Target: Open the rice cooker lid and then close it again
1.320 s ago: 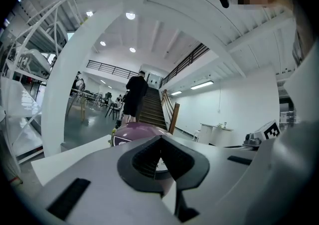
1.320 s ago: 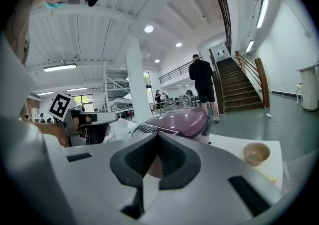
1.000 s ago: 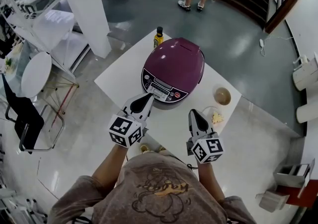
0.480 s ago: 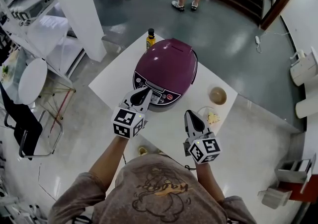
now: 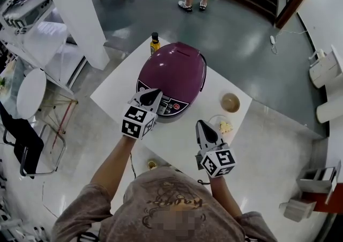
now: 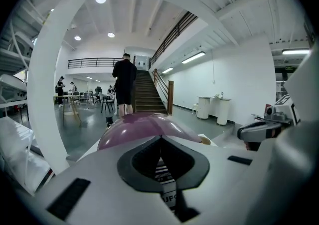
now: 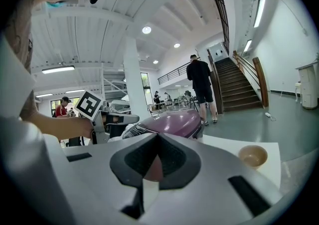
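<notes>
Purple rice cooker (image 5: 174,74) sits on the white table (image 5: 177,141), lid down. The left gripper (image 5: 151,95) has its jaws pressed together and empty, its tips at the cooker's 7 o'clock over the control panel (image 5: 170,108). The right gripper (image 5: 202,124), likewise closed, hangs apart at 5 o'clock.

Large open lab-like hall, polished grey floor (image 5: 252,37), white column (image 5: 75,15), dark staircase (image 6: 145,94), mezzanine railing (image 6: 92,63), equipment shelves (image 5: 27,5)
</notes>
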